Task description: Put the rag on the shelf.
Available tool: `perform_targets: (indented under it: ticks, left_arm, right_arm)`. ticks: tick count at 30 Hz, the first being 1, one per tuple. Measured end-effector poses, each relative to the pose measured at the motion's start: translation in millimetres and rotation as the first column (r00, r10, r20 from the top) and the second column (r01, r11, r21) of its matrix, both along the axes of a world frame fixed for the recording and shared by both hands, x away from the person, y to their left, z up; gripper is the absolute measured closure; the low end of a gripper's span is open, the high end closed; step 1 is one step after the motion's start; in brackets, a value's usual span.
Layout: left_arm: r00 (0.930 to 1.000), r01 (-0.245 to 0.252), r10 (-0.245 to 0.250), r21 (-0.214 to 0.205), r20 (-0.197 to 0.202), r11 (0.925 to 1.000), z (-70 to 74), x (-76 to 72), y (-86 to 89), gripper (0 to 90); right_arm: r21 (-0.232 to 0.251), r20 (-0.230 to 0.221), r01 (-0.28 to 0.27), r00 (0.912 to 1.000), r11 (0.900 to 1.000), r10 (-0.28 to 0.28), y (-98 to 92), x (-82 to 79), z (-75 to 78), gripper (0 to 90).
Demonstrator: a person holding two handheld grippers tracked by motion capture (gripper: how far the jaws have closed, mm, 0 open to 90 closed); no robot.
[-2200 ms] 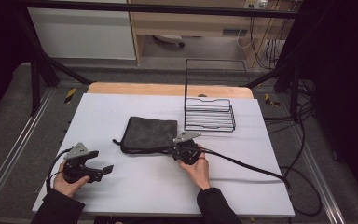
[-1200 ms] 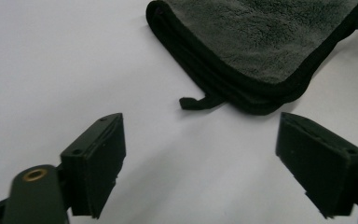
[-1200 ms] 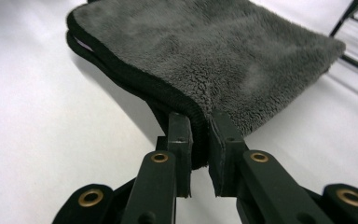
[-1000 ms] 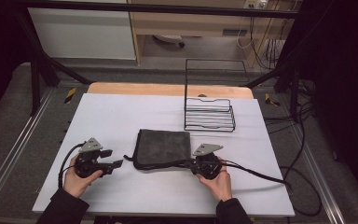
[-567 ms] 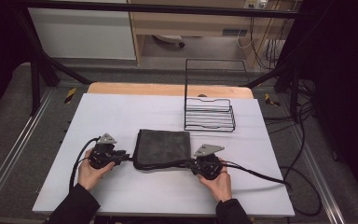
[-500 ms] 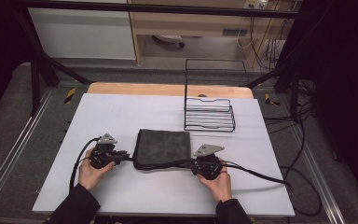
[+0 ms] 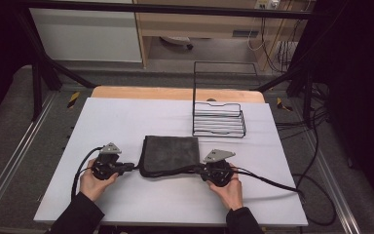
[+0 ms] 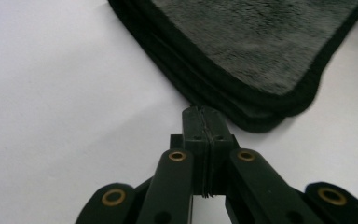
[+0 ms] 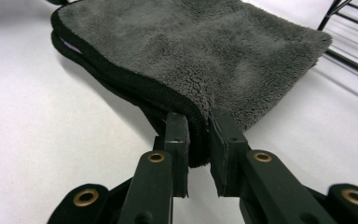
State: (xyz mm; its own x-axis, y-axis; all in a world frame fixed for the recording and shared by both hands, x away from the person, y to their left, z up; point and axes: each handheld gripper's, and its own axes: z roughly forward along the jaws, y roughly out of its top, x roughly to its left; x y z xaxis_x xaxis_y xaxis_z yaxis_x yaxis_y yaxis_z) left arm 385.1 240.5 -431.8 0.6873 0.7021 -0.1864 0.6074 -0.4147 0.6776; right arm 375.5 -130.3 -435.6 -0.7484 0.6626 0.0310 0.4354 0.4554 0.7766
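The folded grey plush towel with black edging lies just in front of the black wire rack; the right gripper pinches its near corner (soft, limp, best held by hems); the left gripper is pressed together, empty, beside it.

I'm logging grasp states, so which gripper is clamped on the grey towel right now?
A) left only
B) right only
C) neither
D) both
B: the right gripper pinches the grey towel at its corner; the left gripper is shut, empty, beside the towel's edge.
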Motion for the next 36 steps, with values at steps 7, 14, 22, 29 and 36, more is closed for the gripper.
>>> perform_targets:
  ticks: [7, 14, 22, 29, 36]
  left_arm:
    - [0.9987, 0.049, -0.049, -0.005, -0.014, 0.9988, 2.7, -28.2, -9.6, 89.3]
    - [0.9965, 0.079, -0.079, -0.005, -0.026, 0.9968, 2.2, -51.9, -20.1, 89.4]
    - [0.9891, 0.142, -0.143, -0.029, -0.035, 0.9895, 2.0, -85.6, -47.6, 89.2]
    - [0.9927, 0.121, -0.121, -0.013, -0.004, 0.9926, 7.0, -80.7, -49.7, 78.3]
    - [0.9985, -0.021, 0.021, -0.002, 0.050, 0.9998, 25.9, -40.3, -24.1, 52.7]
  right_arm:
    - [-0.003, 0.009, 0.028, 0.9996, 0.9996, -0.028, -7.1, 1.5, 0.3, 67.4]
    - [0.052, -0.015, 0.054, 0.9985, 0.9972, -0.053, -15.5, -6.1, 7.0, 43.4]
    - [0.047, -0.034, 0.051, 0.9982, 0.9976, -0.049, -14.4, -11.3, 4.6, 34.3]
    - [0.064, -0.048, 0.066, 0.9968, 0.9957, -0.063, -13.4, -10.9, 4.0, 30.3]
    - [0.093, -0.047, 0.114, 0.9928, 0.9891, -0.110, -14.2, -4.4, 5.9, 28.5]
